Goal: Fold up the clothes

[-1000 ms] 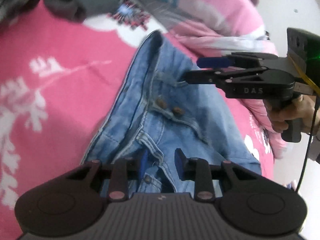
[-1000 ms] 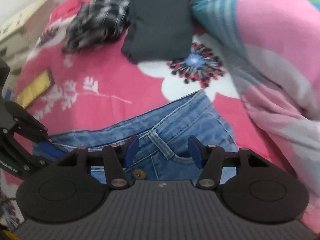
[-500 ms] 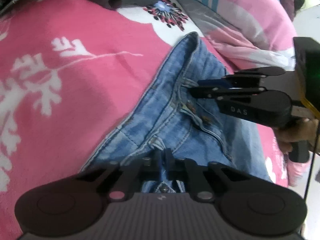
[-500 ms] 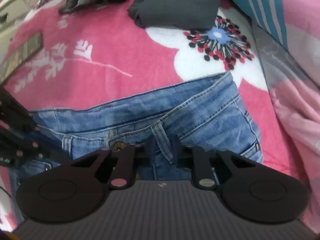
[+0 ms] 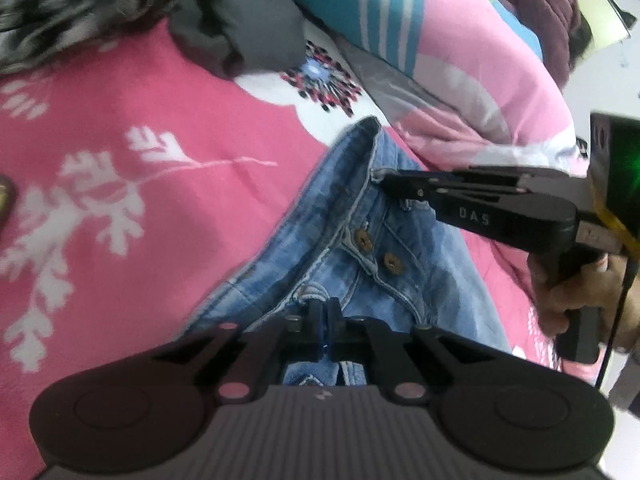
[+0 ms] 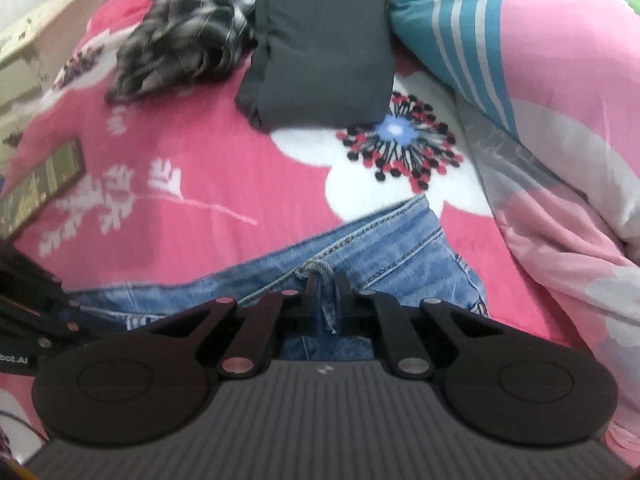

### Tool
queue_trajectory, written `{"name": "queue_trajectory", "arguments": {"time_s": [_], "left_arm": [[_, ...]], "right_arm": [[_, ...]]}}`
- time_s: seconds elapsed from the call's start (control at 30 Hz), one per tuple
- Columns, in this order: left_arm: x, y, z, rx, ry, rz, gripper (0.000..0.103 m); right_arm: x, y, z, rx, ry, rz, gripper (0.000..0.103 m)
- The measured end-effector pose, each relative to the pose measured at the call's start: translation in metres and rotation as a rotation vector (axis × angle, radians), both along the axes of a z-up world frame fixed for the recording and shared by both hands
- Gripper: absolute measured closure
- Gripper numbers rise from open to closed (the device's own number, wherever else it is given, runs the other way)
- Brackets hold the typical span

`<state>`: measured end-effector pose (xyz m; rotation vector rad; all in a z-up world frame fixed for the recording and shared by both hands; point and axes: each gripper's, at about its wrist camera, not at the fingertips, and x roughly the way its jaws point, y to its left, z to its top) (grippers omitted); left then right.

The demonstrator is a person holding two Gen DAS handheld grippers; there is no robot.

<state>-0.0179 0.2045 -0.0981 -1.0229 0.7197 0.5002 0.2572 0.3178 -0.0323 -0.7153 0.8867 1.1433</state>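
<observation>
my left gripper (image 5: 325, 312) & right gripper (image 6: 326, 286) fingers both clamped tight on the jeans (image 5: 352, 248) waistband (on pink bed (image 5: 120, 208)).

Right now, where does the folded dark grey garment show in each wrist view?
Left wrist: folded dark grey garment at top, left of centre.
Right wrist: at top centre.
Shared landmark: the printed flower just below the garment's right corner in both.
</observation>
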Motion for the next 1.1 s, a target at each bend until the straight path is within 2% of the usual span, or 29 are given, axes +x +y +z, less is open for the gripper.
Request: {"name": "queue_trajectory", "arguments": {"time_s": [0.23, 0.43, 0.63, 0.73, 0.77, 0.83, 0.87, 0.9, 0.93, 1.1], "left_arm": [[-0.011, 0.01, 0.002, 0.007, 0.018, -0.01, 0.101], [-0.013, 0.012, -0.012, -0.006, 0.054, -0.03, 0.101], [-0.007, 0.015, -0.018, 0.019, 0.085, -0.087, 0.101], [-0.003, 0.016, -0.018, 0.029, 0.098, -0.125, 0.1], [-0.002, 0.017, -0.017, 0.03, 0.101, -0.134, 0.1], [-0.001, 0.017, -0.017, 0.033, 0.107, -0.15, 0.1], [0.0, 0.017, -0.016, 0.038, 0.111, -0.155, 0.1], [0.001, 0.017, -0.016, 0.043, 0.115, -0.16, 0.1], [0.001, 0.016, -0.016, 0.049, 0.119, -0.165, 0.1], [0.005, 0.012, -0.013, 0.084, 0.136, -0.179, 0.096]], "right_arm": [[-0.007, 0.02, -0.003, 0.02, 0.01, 0.019, 0.099], [-0.004, 0.031, -0.028, -0.023, 0.007, 0.019, 0.099], [-0.005, 0.034, -0.055, -0.015, -0.006, 0.0, 0.098], [-0.008, 0.029, -0.049, 0.0, -0.009, -0.033, 0.096], [-0.006, 0.028, -0.044, -0.01, 0.0, -0.05, 0.092], [0.0, 0.018, -0.028, -0.006, 0.018, -0.095, 0.067], [0.004, 0.009, -0.017, 0.012, 0.027, -0.124, 0.047], [0.008, 0.0, -0.006, 0.03, 0.036, -0.153, 0.04], [0.011, -0.009, 0.006, 0.048, 0.045, -0.182, 0.038], [0.031, -0.099, 0.079, 0.153, 0.046, -0.51, 0.033]]}}
